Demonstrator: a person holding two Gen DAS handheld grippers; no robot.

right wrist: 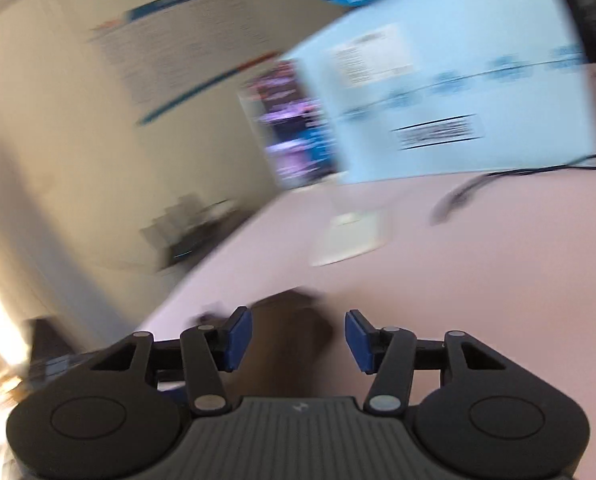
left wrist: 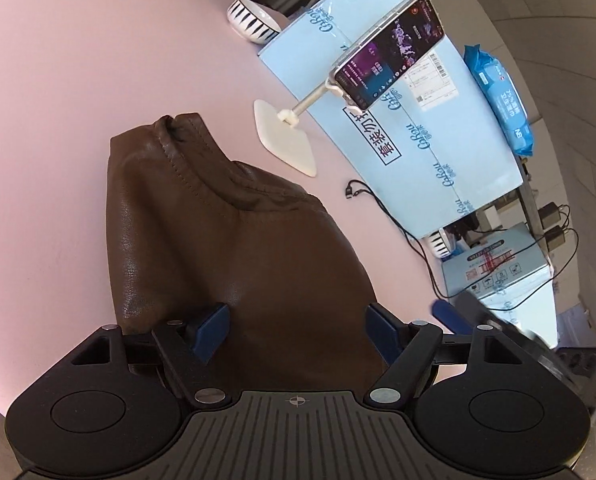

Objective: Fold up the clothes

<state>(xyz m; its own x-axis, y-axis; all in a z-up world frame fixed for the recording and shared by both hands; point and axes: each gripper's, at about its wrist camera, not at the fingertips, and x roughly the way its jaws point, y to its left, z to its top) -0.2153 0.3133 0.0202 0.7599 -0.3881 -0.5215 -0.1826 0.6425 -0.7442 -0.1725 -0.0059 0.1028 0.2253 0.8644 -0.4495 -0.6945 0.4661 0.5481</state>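
So your brown leather garment (left wrist: 226, 240) is lying on the pink counter (left wrist: 58, 120) already bunched into a fairly compact bundle, and it runs straight ahead of your left gripper (left wrist: 297, 330), long axis pretty much in line with the jaws. Those jaws are spread wide with nothing in them, hanging over the near end of the bundle, so the leather sits between and under the two blue pads; I can't tell if they're touching it or just above. The stitched seam and the puckered end point away from you, ahead of the jaws. Your right gripper (right wrist: 298, 340) is also wide open and holding nothing, and its view is badly motion-blurred, so all I can make out is a brown edge of the garment (right wrist: 290, 320) poking up between its pads, close in. I'd guess the left hand is the better placed one, since it's lined up along the length and centred on the near edge. Off to the right of the left jaws, well clear of the leather, there's a phone (left wrist: 390, 52) on a white stand (left wrist: 286, 140), a light blue box (left wrist: 418, 120) and a loose black cable (left wrist: 382, 208). Looks to me like the folding is mostly done, maybe just a final tidy left.
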